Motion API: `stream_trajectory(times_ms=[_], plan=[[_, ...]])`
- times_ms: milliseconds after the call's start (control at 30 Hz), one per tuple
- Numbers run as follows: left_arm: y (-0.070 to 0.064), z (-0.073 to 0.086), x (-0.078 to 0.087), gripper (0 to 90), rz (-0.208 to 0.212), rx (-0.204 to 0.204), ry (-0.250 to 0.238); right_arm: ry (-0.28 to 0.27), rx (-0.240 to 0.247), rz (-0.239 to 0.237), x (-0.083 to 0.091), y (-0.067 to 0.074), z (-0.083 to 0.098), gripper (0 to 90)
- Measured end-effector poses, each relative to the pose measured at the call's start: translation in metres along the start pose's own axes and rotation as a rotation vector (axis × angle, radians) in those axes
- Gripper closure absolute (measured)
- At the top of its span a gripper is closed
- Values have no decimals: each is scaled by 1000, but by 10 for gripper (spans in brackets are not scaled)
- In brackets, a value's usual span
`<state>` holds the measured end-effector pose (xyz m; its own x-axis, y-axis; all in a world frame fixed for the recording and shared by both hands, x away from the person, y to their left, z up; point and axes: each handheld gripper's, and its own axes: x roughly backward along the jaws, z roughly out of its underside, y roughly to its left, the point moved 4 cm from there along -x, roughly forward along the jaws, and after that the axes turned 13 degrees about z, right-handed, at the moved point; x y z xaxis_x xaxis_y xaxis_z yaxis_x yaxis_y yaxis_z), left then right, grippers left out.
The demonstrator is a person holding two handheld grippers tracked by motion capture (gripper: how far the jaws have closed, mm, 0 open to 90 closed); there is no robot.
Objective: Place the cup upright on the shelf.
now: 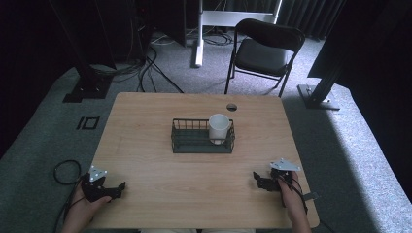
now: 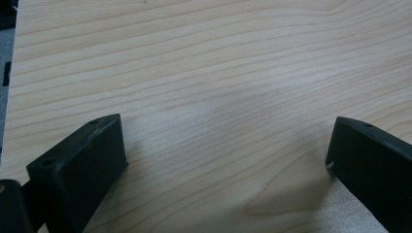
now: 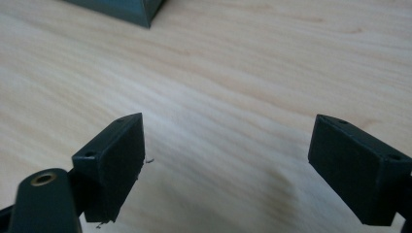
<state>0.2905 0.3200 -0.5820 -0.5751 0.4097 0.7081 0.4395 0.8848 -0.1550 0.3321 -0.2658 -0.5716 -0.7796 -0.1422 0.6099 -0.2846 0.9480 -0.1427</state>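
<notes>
White cup (image 1: 219, 127) stands upright inside the dark wire basket (image 1: 185, 141), at the basket's right end, w/ its top rising above the basket rim. Basket sits mid-surface (image 1: 160, 179), a bit toward the far edge; small round grommet hole (image 1: 231, 107) just beyond it.

Step in hand, as I read it: start/rest pose, nothing gripped, approach to the cup not begun. Both grippers are well apart from the basket, on the near side of it.

Next move prob. calls for one gripper, likely the right since the cup is at that end, to travel fwd toward the basket, rise over the rim, line its fingers either side of the cup wall or rim, then close. Wire sides leave little room for a low side grip, so a top-down approach looks safer.

Right gripper (image 1: 263, 182): near-right of the basket, hand low on the surface, wrist coming in from the near edge, fingers aimed left-fwd. In the right gripper view the fingers (image 3: 116, 165) are spread wide, bare wood between, and a corner of the basket (image 3: 131, 9) shows at top.

Left gripper (image 1: 111, 190): near-left of the basket, by the surface's near-left corner, hand flat and low, pointing right. In the left gripper view the fingers (image 2: 82, 167) are spread wide too, empty.
</notes>
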Motion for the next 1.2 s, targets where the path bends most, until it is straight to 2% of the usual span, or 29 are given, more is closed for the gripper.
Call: stream_trajectory(times_ms=[67,300,400,467,533,600,733,1200], plan=[[0,0,0,12,0,0,0,3,-5,-5,1,-3,3,130],[0,0,0,12,0,1,-1,23,66,-46,6,-8,13,125],[0,0,0,12,0,1,-1,25,53,-59,6,-10,15,125],[0,0,0,12,0,0,-1,22,73,-60,7,-10,17,125],[0,0,0,12,0,1,-1,52,101,-78,6,-9,20,119],[0,0,0,12,0,0,0,46,110,-77,6,-9,20,118],[0,0,0,12,0,0,0,66,79,-81,6,-11,20,118],[0,0,0,12,0,1,-1,66,80,-81,6,-11,20,116]])
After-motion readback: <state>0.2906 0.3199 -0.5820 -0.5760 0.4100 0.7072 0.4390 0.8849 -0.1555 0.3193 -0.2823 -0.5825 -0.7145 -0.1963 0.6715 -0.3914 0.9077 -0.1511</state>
